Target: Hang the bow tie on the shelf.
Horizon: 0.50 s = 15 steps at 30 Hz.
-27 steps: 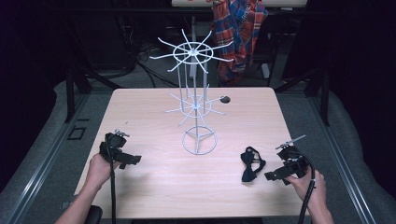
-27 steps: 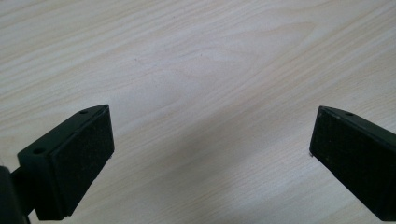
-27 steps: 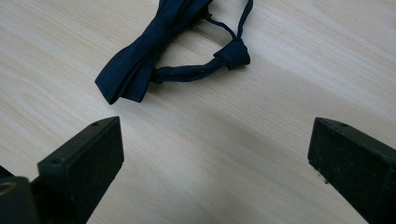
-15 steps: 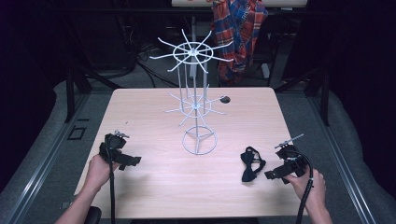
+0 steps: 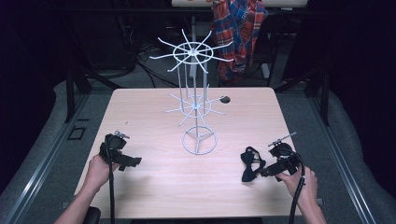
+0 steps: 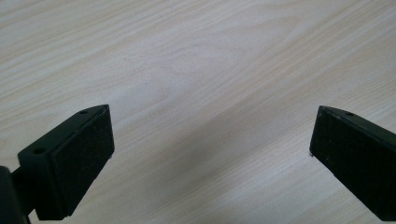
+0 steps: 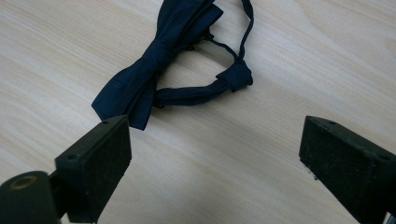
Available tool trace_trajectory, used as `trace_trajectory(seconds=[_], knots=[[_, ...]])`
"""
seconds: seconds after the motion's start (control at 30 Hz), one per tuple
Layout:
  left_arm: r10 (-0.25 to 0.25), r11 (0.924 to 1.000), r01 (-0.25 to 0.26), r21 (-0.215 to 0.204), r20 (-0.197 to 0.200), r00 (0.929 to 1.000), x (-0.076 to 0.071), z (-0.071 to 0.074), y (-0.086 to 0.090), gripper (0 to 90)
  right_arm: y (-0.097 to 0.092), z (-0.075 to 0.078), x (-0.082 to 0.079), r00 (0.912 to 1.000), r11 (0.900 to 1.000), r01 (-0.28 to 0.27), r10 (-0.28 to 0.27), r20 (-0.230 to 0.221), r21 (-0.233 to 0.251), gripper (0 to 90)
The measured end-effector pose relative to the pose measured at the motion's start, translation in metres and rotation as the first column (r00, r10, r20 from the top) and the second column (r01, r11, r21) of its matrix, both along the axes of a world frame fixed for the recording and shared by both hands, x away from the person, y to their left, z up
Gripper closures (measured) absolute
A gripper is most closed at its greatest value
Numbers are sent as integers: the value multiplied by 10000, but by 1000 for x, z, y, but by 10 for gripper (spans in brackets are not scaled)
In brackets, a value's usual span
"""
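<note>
A dark navy bow tie (image 5: 251,164) with its strap looped lies flat on the light wood table (image 5: 154,186) at the front right. In the right gripper view the bow tie (image 7: 159,65) rests just beyond the jaws. My right gripper (image 5: 264,173) stands open right beside the tie, its jaws wide apart with nothing between them (image 7: 212,163). At the front left, my left gripper (image 5: 133,163) is open over bare table, its jaws spread wide (image 6: 210,154). A white wire rack (image 5: 198,112) with two tiers of radiating hooks stands at the table's middle.
A small dark hole (image 5: 225,99) sits in the tabletop behind the rack. A plaid shirt (image 5: 238,32) hangs beyond the far edge. Dark floor and metal frames surround the table.
My right gripper has crept slightly leftward toward the bow tie. The left hand, the tie and the rack have kept still.
</note>
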<state>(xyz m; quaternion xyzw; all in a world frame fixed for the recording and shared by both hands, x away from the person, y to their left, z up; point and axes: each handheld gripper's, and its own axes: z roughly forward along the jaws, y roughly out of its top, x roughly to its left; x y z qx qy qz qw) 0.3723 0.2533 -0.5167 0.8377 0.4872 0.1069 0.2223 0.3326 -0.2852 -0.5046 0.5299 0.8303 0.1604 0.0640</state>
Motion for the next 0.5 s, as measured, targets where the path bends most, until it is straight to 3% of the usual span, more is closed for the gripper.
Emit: trace_trajectory(seconds=[0.13,0.17,0.2,0.33,0.43,0.5], knots=[[-13,10000,13,-58,19,10000,0,0,0,0,3,0,3,10000,10000,-5,6,32,-45,112],[-1,10000,1,-93,14,10000,0,0,0,0,6,-2,3,9997,9999,128,-130,185,105,107],[6,9999,-6,-102,13,10000,0,0,0,0,7,-1,4,10000,9999,-44,43,56,159,100],[-16,10000,17,-73,24,10000,0,0,-1,0,15,-3,4,9997,9999,26,-23,228,-101,88],[-119,9999,119,11,-8,9999,0,-1,-2,0,19,-3,7,9994,9983,-336,336,-7,-473,118],[-175,9998,175,39,-37,9998,0,-1,-3,0,22,-5,9,9992,9987,-399,398,-38,-303,130]])
